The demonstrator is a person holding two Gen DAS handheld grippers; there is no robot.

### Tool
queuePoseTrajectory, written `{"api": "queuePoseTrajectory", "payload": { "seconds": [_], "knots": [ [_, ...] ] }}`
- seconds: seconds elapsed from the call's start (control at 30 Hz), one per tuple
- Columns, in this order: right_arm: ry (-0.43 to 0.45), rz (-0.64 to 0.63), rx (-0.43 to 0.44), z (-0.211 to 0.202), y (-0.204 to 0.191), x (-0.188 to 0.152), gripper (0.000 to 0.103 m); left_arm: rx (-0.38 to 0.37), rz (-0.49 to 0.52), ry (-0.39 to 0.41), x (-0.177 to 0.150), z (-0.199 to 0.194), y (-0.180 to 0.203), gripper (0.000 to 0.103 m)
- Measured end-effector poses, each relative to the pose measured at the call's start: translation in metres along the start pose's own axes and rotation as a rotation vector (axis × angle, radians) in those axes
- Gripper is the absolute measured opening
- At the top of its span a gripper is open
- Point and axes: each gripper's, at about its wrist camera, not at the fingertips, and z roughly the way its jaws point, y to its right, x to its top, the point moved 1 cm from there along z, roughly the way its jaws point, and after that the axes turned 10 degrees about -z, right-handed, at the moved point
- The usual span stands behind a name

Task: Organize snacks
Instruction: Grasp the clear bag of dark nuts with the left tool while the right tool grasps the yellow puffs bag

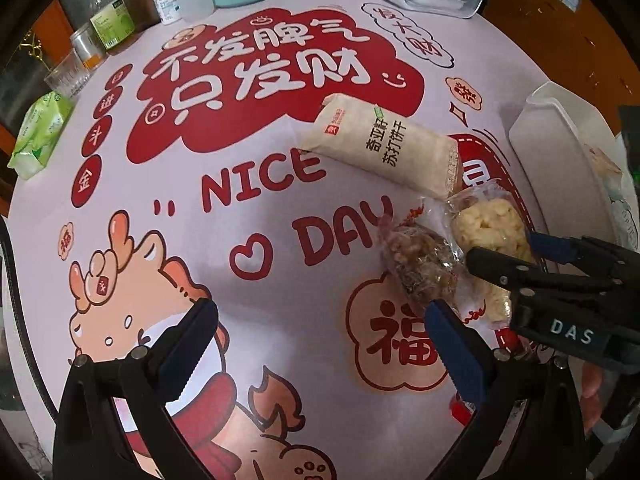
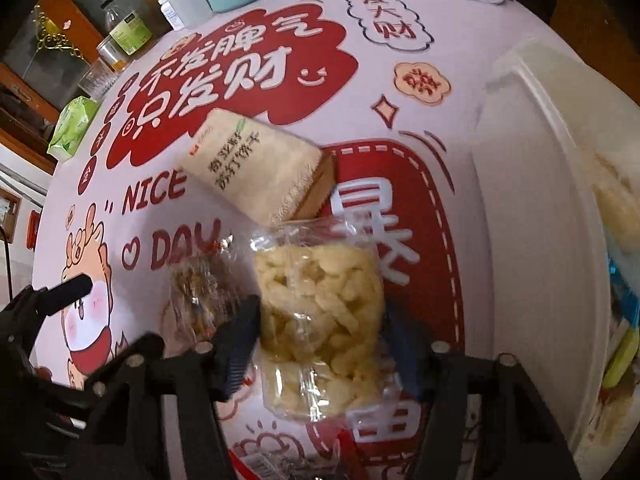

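Snacks mostly unsorted: cracker pack, brown bag mid-table, white bin (contents blurred) at right edge; right gripper closing around puff bag, left gripper wide, empty.

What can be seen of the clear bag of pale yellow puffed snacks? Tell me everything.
The clear bag of pale yellow puffed snacks is crinkly transparent plastic, full of short, pale yellow pieces. It lies flat on the printed pink and red tablecloth, its crimped top end towards the beige cracker packet. A clear bag of brown nutty snack lies right beside it. The right gripper straddles its middle, both pads at its sides; whether they press is unclear. The white tray sits alongside, apart.
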Motion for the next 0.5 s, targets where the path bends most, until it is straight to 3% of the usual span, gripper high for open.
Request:
{"api": "queuePoseTrajectory", "payload": {
  "seconds": [0.17,0.5],
  "knots": [
    [0.005,0.045,0.042,-0.003,0.006,0.013,0.059,-0.024,-0.003,-0.014,0.002,0.005,0.005,0.102],
    [0.109,0.055,0.034,-0.030,0.007,0.024,0.059,-0.082,-0.009,-0.066,0.008,0.019,0.031,0.102]
  ]
}}
